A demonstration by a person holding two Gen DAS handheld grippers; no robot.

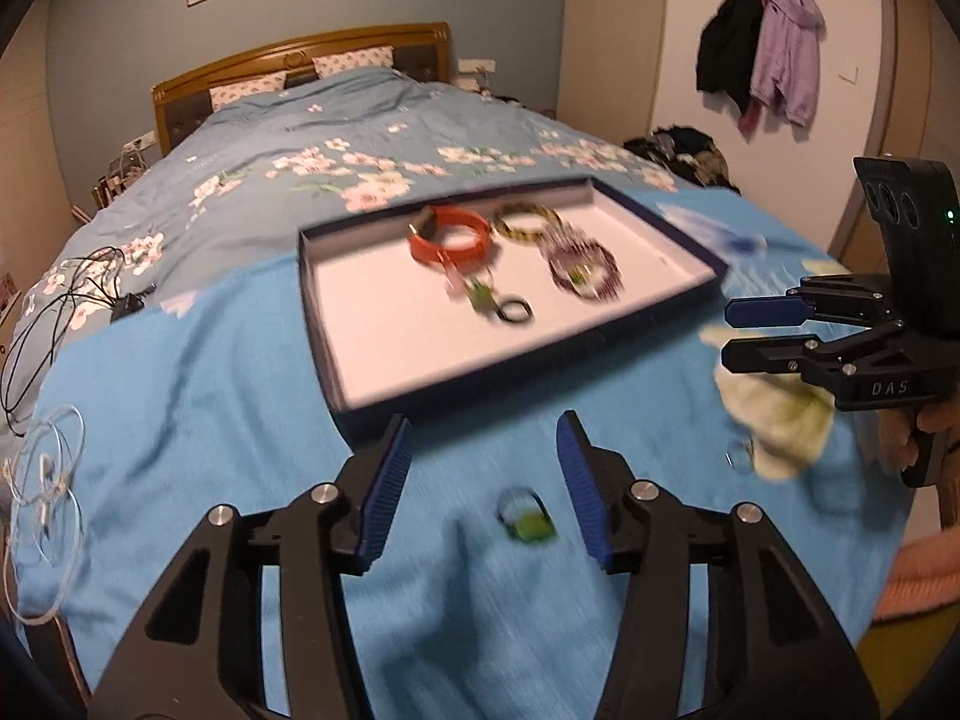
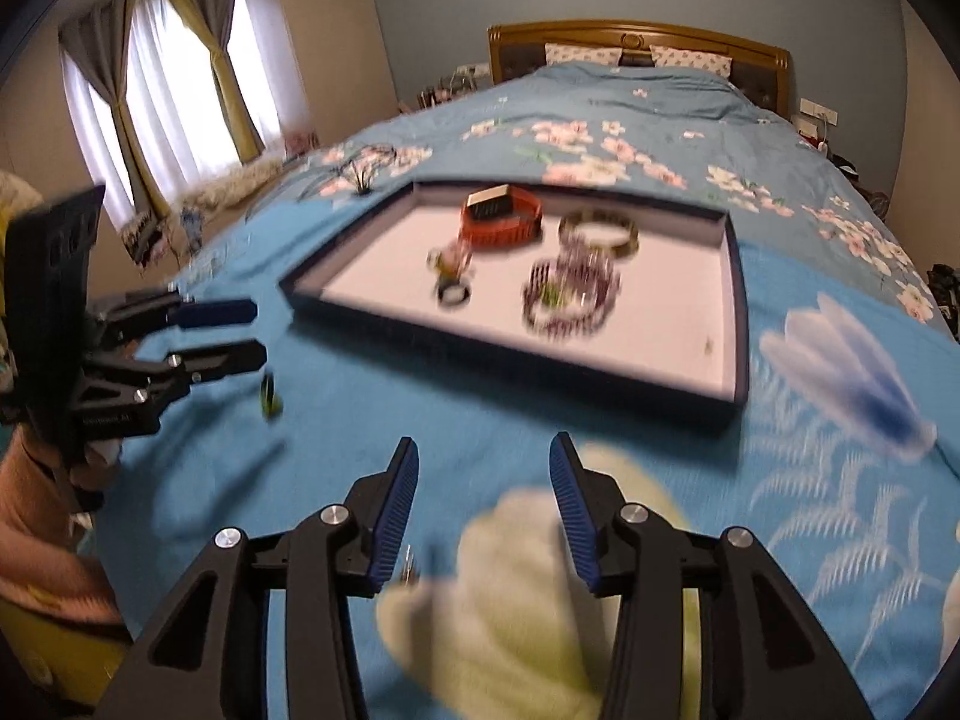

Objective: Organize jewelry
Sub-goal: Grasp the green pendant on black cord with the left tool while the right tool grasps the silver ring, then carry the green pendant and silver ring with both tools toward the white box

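Note:
A dark blue tray [image 1: 336,384] [image 2: 741,312] with a white floor lies on the blue cloth. In it are an orange bracelet [image 1: 450,234] [image 2: 501,216], a yellow-black bangle [image 1: 528,222] [image 2: 598,232], a purple beaded bracelet [image 1: 585,267] [image 2: 570,291] and a black ring with a green charm [image 1: 510,309] [image 2: 453,291]. A green ring [image 1: 527,515] [image 2: 270,397] lies on the cloth between my left gripper's [image 1: 485,456] open fingers. My right gripper [image 2: 483,483] is open and empty above a pale flower print, beside a small clear ring [image 1: 738,456].
The blue cloth [image 1: 210,420] covers the foot of a floral bed [image 1: 360,138]. Black cables [image 1: 72,294] and white earphones [image 1: 48,480] lie at the left. Clothes hang on the wall [image 1: 762,66]. A window with curtains [image 2: 168,90] is at the left.

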